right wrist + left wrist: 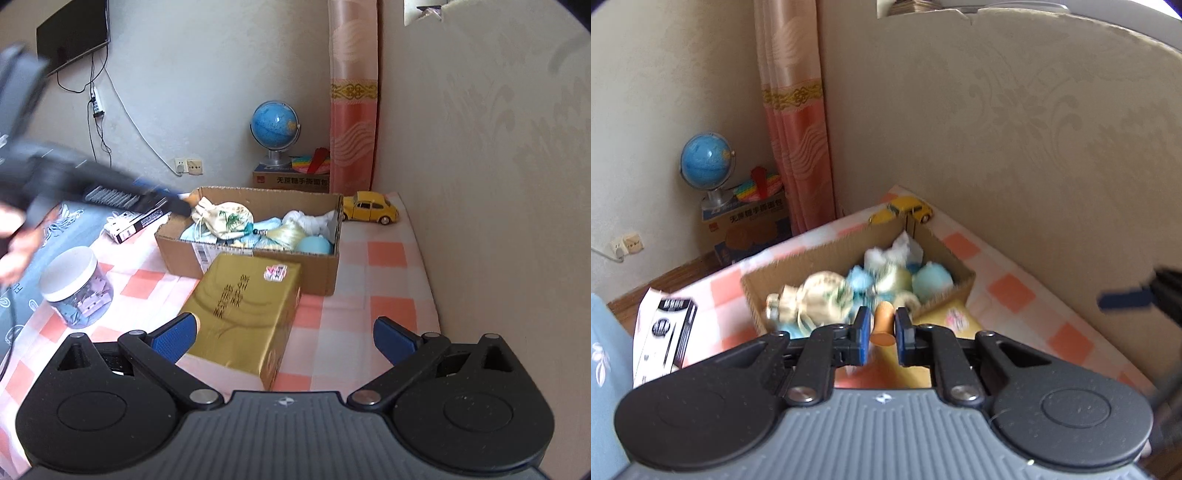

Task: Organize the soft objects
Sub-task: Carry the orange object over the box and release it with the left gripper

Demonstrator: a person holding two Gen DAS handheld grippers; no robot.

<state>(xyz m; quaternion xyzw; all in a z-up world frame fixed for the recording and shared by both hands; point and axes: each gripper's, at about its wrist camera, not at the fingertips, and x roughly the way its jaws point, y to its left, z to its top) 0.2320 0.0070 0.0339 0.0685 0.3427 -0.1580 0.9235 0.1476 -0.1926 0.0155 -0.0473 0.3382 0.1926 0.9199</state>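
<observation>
An open cardboard box point(317, 275) stands on the checked cloth and holds several soft things: a cream pouch with green print point(229, 219), white fabric point(306, 219) and a round pale-blue plush point(314, 245). In the left wrist view the same box point(820, 251) lies just beyond my left gripper point(882, 326), which is shut on a small orange object point(882, 317) above the box's near side. From the right wrist view the left gripper point(177, 201) shows blurred at the box's left corner, held by a hand. My right gripper point(284, 328) stands wide open and holds nothing.
A gold box point(243, 317) lies between my right gripper and the cardboard box. A white-lidded jar point(74, 288) and a black-and-white package point(136, 221) sit left. A yellow toy car point(369, 210) is behind the box, a globe point(275, 125) farther back. The wall runs close on the right.
</observation>
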